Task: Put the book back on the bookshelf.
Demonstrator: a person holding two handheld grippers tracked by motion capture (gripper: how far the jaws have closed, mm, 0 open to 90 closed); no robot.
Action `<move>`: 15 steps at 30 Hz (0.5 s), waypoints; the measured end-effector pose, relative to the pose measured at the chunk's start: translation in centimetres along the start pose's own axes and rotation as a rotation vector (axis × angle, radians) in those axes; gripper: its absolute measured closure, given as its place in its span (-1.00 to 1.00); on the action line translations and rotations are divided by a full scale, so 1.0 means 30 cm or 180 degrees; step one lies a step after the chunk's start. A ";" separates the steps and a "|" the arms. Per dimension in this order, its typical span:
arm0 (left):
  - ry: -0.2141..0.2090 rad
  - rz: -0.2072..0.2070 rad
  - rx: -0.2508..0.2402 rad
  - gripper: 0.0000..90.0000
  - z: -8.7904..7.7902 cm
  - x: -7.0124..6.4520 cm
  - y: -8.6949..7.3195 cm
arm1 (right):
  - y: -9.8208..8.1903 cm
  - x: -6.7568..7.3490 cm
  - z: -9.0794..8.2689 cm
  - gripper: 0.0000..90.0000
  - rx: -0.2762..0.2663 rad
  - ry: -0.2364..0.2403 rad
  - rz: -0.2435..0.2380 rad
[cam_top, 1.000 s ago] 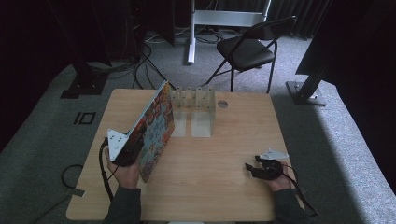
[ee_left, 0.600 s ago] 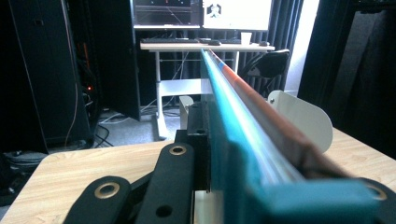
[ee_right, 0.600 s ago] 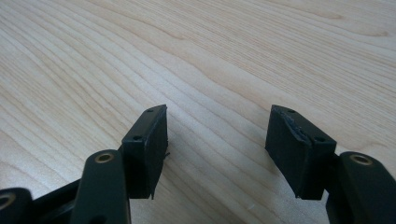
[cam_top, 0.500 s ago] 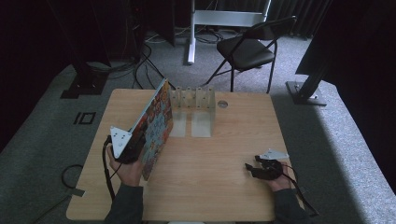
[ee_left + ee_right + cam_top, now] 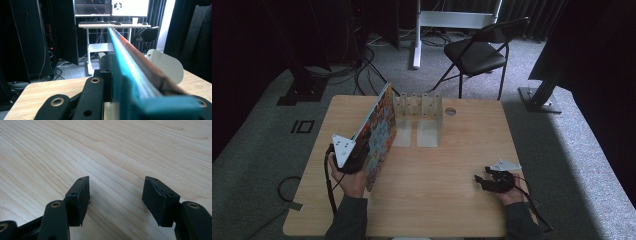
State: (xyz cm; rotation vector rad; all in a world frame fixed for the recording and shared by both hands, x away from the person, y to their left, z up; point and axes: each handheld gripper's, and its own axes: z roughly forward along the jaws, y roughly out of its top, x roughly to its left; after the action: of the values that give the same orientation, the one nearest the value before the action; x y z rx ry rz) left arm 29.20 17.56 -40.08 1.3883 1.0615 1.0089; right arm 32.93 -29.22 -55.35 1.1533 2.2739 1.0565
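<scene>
Your left gripper point(image 5: 354, 157) clenched on book point(image 5: 379, 132), lifted, tilted, at table's left, near end of white rack point(image 5: 419, 107). Slotting into rack left. Your right gripper point(image 5: 486, 181) agape, empty, resting near right.

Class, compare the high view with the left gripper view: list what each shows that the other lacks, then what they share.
High view alone: the whole table, the right tool resting on it with jaws open and nothing between them, both forearms, the book's colourful cover, and the grey carpet.

Left gripper view alone: a desk with screens and a cup, and the book's edge running away from the camera.

Shared: the book, clamped in the left tool, the white rack beyond it, the black chair and the wooden tabletop.
</scene>
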 end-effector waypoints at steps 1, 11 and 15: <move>0.0008 0.0002 0.0000 0.79 0.001 -0.001 0.000 | 0.000 0.000 0.000 -0.15 0.0000 0.0000 0.0002; 0.0037 0.0047 -0.0012 0.79 0.011 -0.012 0.000 | 0.000 -0.001 0.000 -0.15 -0.0001 0.0003 0.0006; 0.0040 0.0030 -0.0008 0.79 0.017 -0.009 0.002 | 0.000 -0.001 0.000 -0.15 -0.0002 0.0003 0.0007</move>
State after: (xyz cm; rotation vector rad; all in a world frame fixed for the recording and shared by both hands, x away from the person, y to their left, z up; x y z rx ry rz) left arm 29.65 17.17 -40.06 1.3876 1.0636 1.0266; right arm 32.94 -29.24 -55.35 1.1553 2.2735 1.0589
